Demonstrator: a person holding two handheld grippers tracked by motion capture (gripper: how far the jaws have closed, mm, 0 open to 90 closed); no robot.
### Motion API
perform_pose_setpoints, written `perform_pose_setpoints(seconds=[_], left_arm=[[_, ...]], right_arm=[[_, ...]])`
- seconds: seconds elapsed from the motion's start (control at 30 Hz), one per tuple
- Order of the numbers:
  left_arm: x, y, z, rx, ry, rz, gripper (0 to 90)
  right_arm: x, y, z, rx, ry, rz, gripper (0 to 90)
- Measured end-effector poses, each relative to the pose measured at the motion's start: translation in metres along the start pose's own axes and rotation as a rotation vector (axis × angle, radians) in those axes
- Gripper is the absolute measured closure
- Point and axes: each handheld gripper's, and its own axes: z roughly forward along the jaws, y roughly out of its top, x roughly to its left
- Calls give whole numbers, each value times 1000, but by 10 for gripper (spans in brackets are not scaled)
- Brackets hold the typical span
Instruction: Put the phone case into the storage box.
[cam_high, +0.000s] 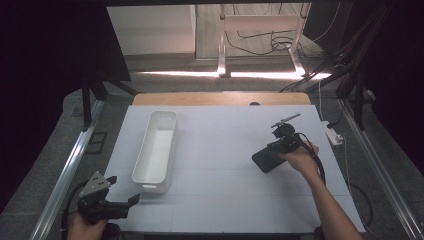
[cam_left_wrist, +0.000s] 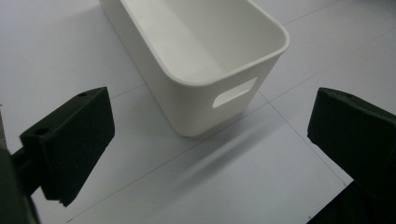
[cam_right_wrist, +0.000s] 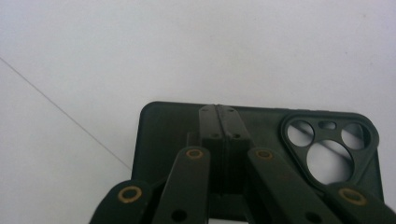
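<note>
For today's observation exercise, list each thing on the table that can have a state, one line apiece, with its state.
White bin: upright, open-topped, empty.
Black phone case: clamped along one edge, the rest sticking out past the jaws, camera cutouts visible.
Right gripper: jaws shut together on the phone case.
Left gripper: jaws wide open, nothing between them, aimed at the bin's handle end.

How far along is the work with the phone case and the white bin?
Done: the right gripper is shut on the phone case, which sits on the table. In hand: that grip. Left: probably carrying the case to the white bin, which looks empty. The left gripper waits open beside it.
</note>
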Motion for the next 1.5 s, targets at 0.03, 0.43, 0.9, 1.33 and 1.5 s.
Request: perform_pose_setpoints(seconds=[0.03, 0.43, 0.9, 1.33, 1.5], left_arm=[[0, 0, 0, 0, 0, 0, 13], [0, 0, 0, 2, 3, 2, 13], [0, 0, 0, 4, 0, 1, 13], [0, 0, 0, 3, 0, 4, 14], [0, 0, 0, 4, -1, 4, 14]], right_arm=[[1, 1, 1, -3, 0, -1, 900], [12, 18, 18, -1, 8, -27, 900], [22, 27, 39, 17, 12, -43, 900], [27, 20, 54, 63, 13, -61, 900], [29, 18, 56, 78, 11, -71, 900]])
